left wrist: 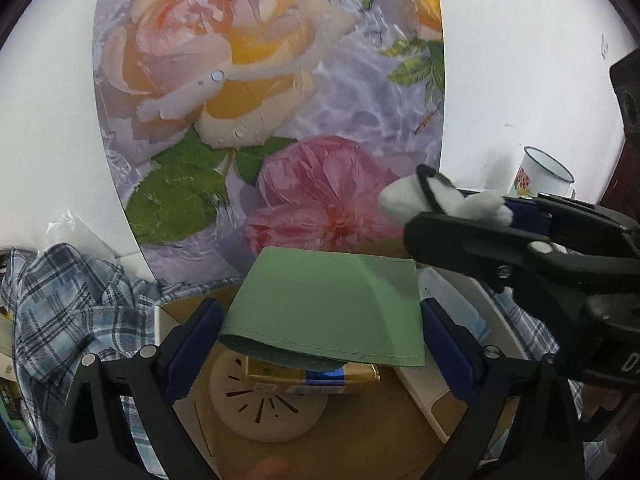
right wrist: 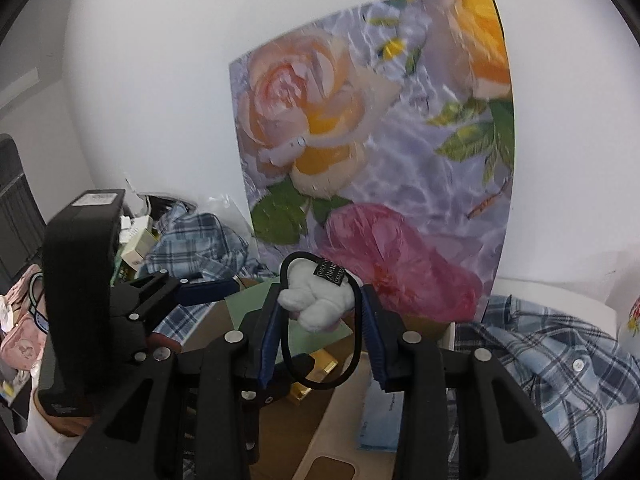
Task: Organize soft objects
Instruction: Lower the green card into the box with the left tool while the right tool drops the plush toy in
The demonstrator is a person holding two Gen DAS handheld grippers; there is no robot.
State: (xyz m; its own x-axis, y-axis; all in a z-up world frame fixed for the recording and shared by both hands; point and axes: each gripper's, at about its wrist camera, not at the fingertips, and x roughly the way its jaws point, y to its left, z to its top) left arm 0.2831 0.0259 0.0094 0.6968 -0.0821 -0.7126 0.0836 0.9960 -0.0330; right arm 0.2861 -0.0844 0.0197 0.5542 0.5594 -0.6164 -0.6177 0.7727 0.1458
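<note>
My right gripper (right wrist: 320, 316) is shut on a small white plush toy (right wrist: 316, 300) with a black elastic loop (right wrist: 320, 380) and a black tag; it holds the toy in the air over a cardboard box. The toy also shows in the left wrist view (left wrist: 440, 200), held by the right gripper (left wrist: 460, 216). My left gripper (left wrist: 320, 324) is open, its blue-padded fingers (left wrist: 196, 336) on either side of a folded green cloth (left wrist: 332, 300) that lies in the box. Whether the pads touch the cloth is unclear.
The cardboard box (left wrist: 360, 452) holds a cream round vented disc (left wrist: 268, 408) and a gold packet (left wrist: 320, 376). A blue plaid shirt (left wrist: 68, 312) lies left and right (right wrist: 552, 352). A flower poster (left wrist: 272, 100) leans on the wall. An enamel mug (left wrist: 540, 176) stands right.
</note>
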